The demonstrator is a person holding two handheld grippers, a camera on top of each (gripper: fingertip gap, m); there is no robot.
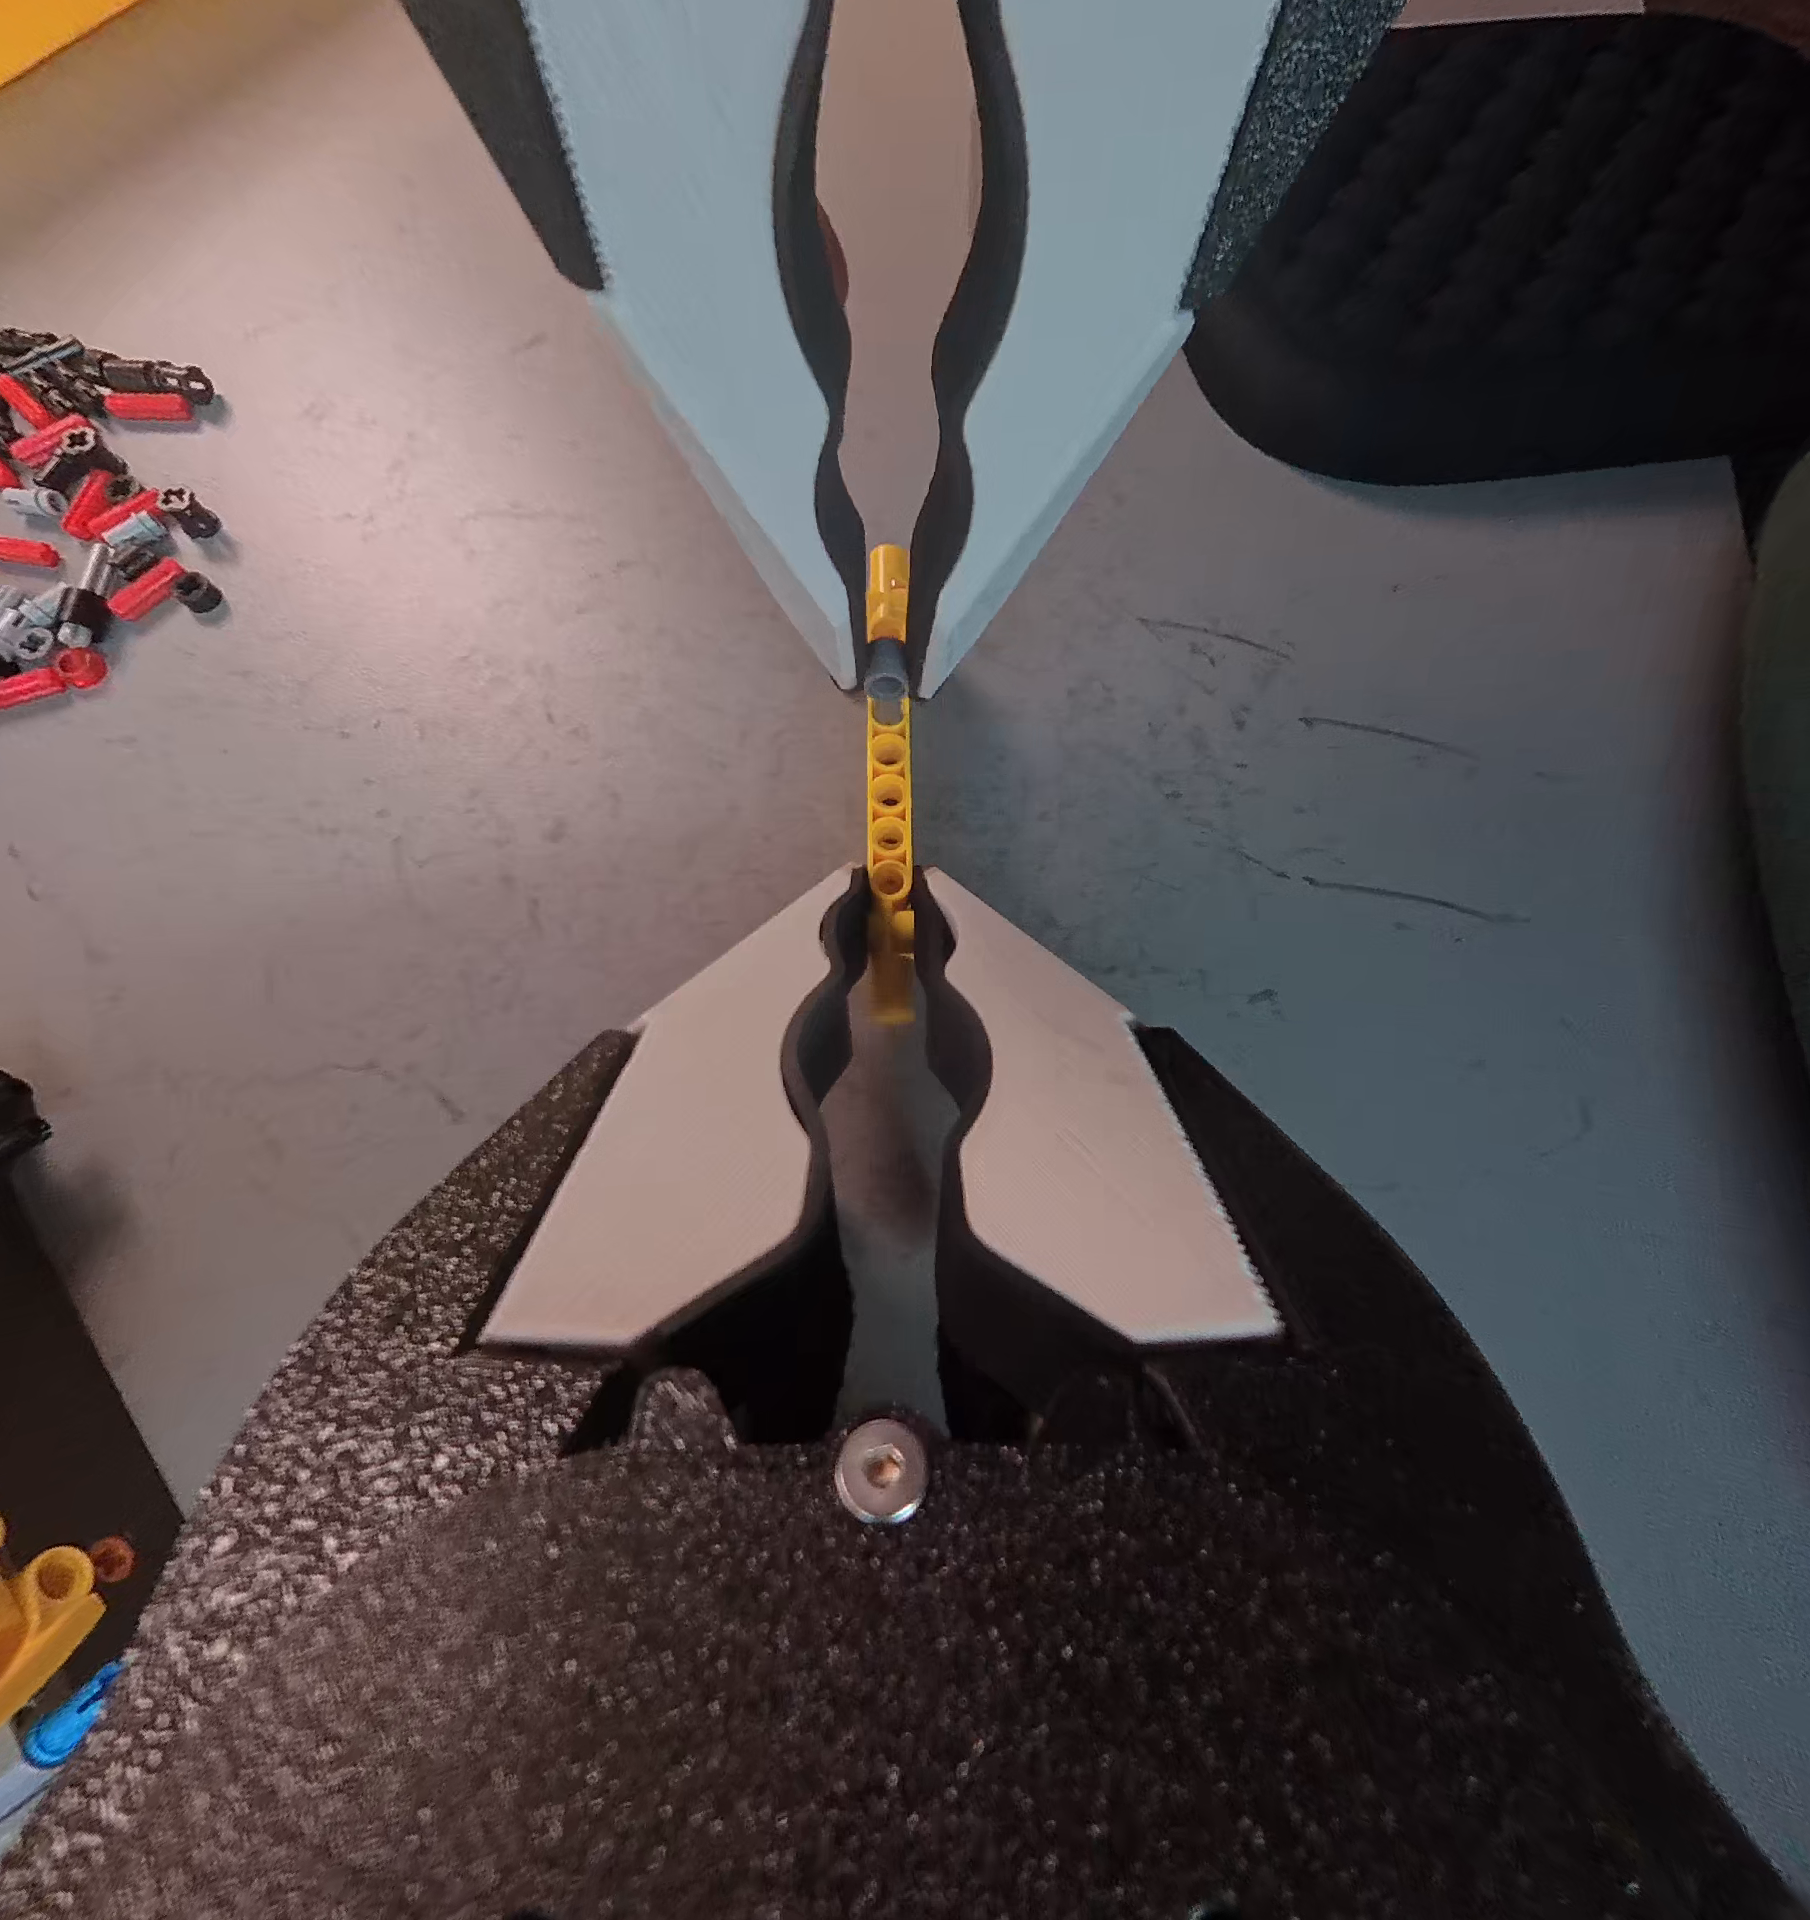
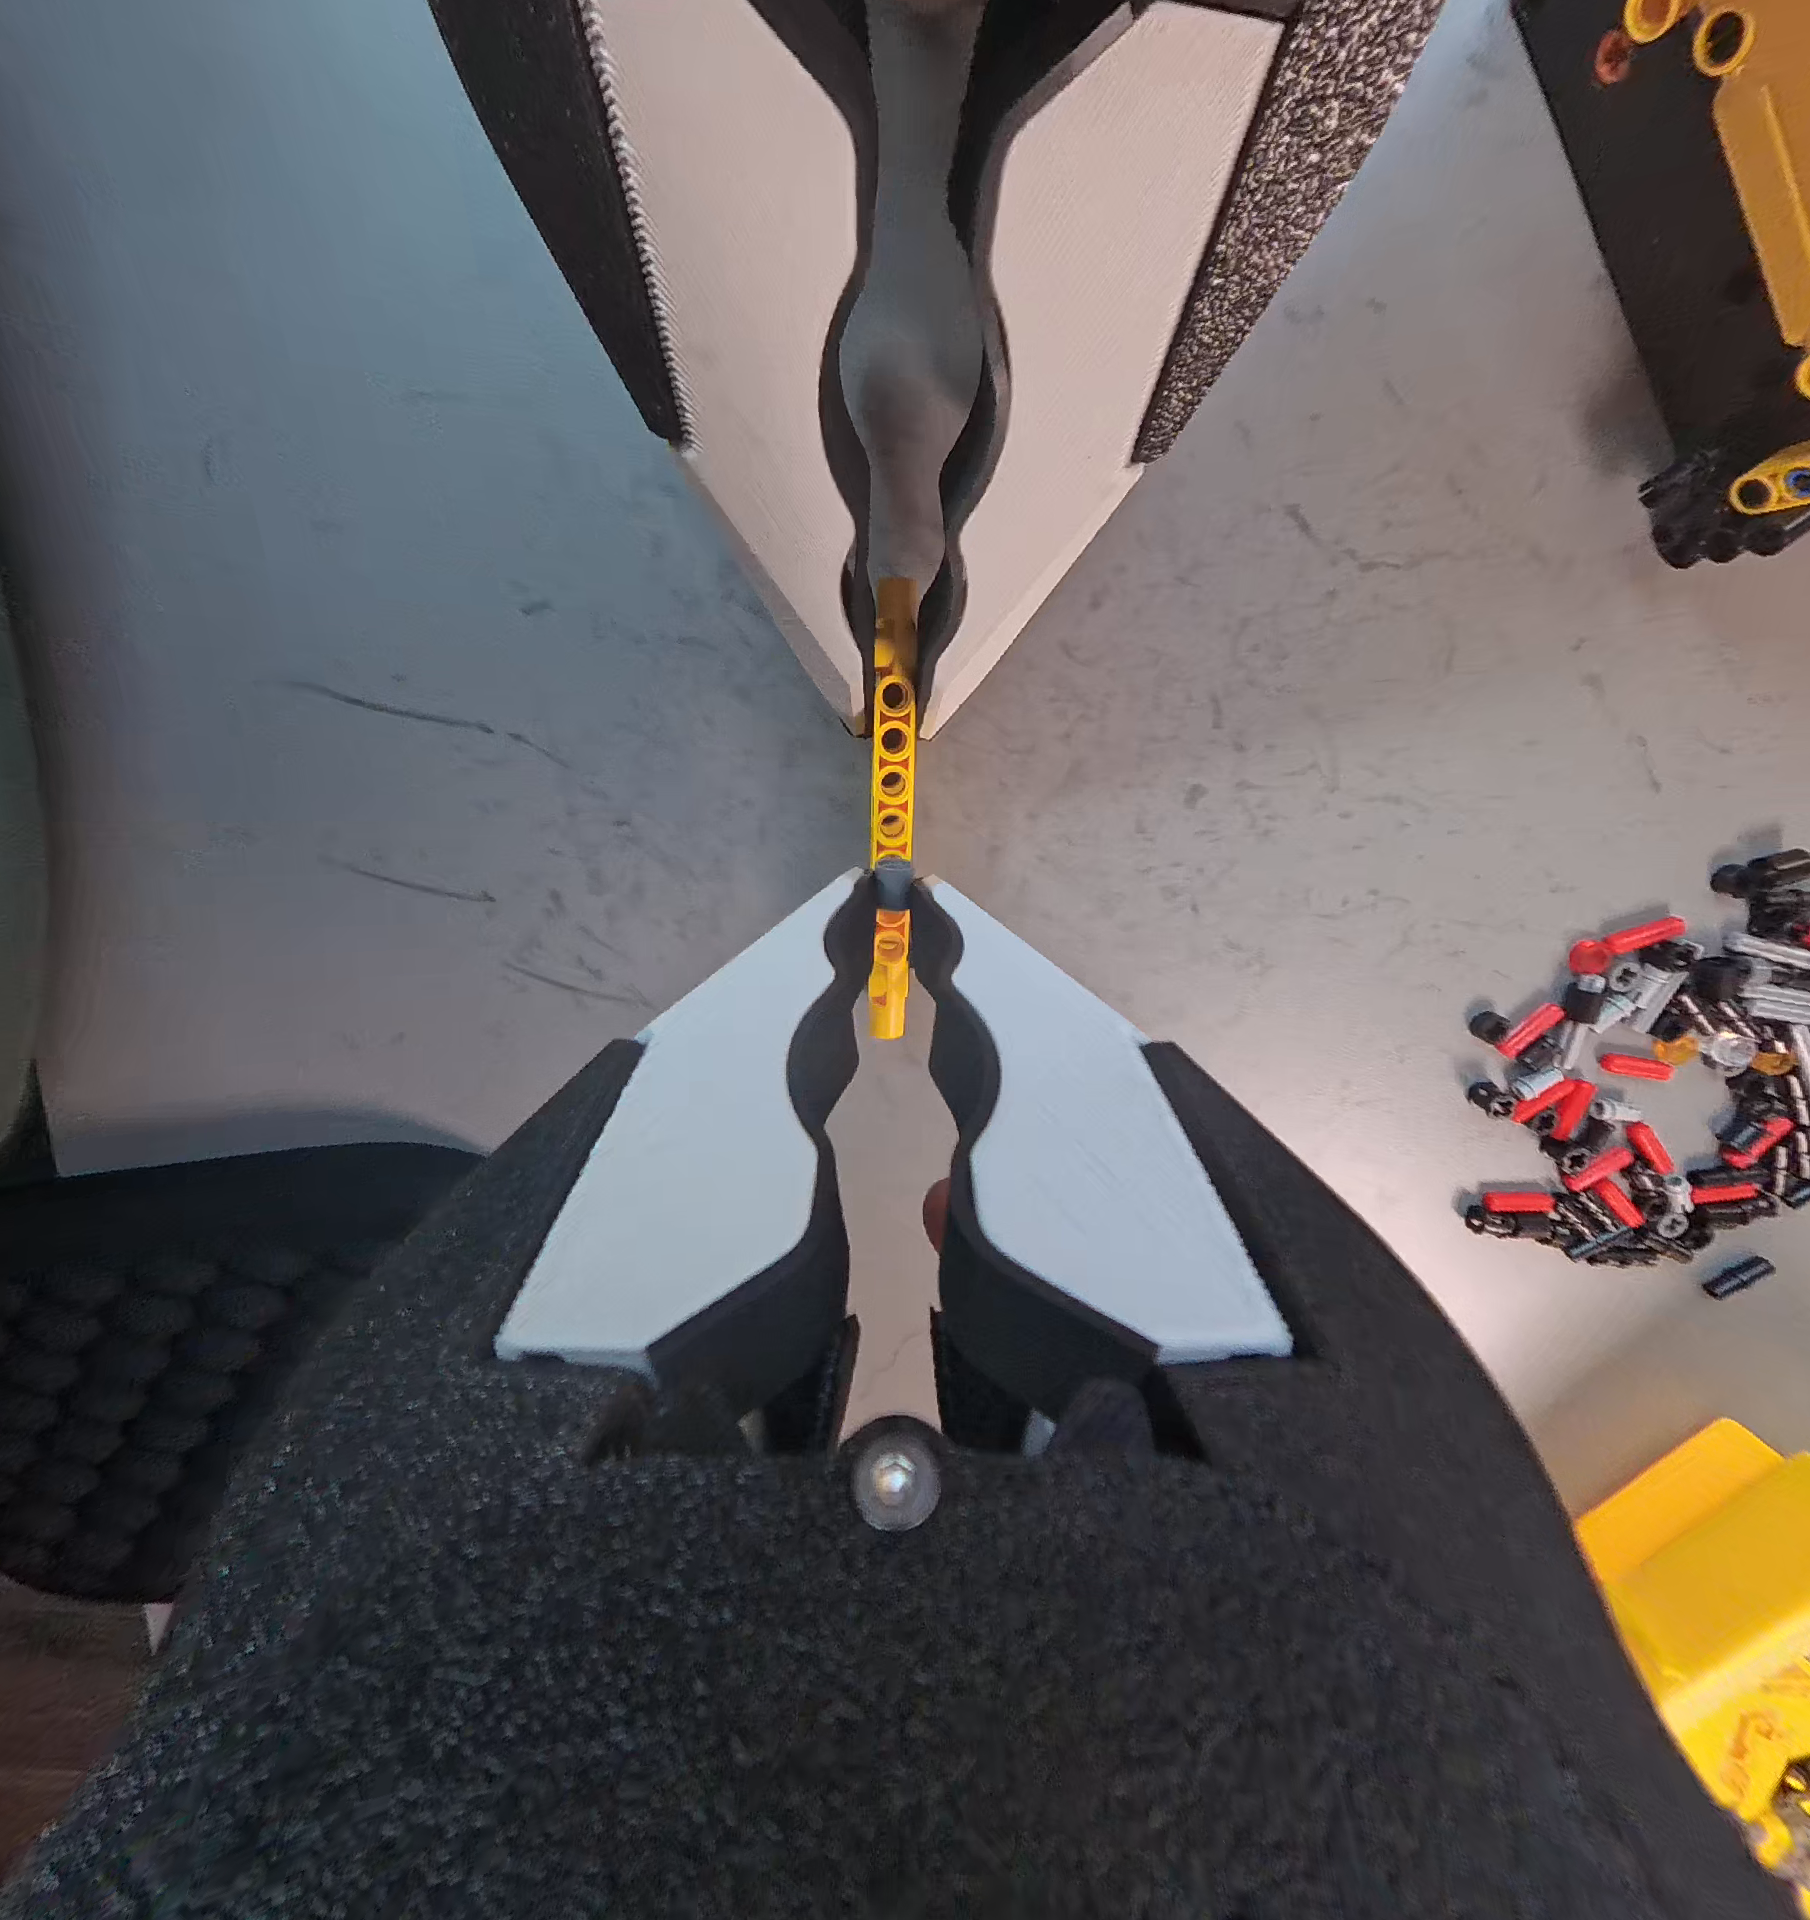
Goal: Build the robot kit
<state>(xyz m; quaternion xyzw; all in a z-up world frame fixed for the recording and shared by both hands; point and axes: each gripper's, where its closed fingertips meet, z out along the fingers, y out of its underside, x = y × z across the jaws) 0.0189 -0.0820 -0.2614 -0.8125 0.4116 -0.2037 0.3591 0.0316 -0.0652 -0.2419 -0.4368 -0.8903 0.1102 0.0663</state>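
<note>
Left wrist view: left gripper (image 1: 888, 894) pinches one end of a yellow holed beam (image 1: 888, 800); right gripper (image 2: 890, 888), opposite, is clamped on a grey pin (image 2: 892, 878) at the other end, above the grey tabletop (image 1: 1296, 831). Judged: keep both grippers collinear.

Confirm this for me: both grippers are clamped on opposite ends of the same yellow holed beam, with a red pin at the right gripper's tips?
Not quite. The pin at the right gripper tips is grey, not red, as the right wrist view shows. The rest holds: the left gripper and the right one are clamped on opposite ends of the same yellow holed beam. Red pins lie only in the loose pile on the table.
</note>
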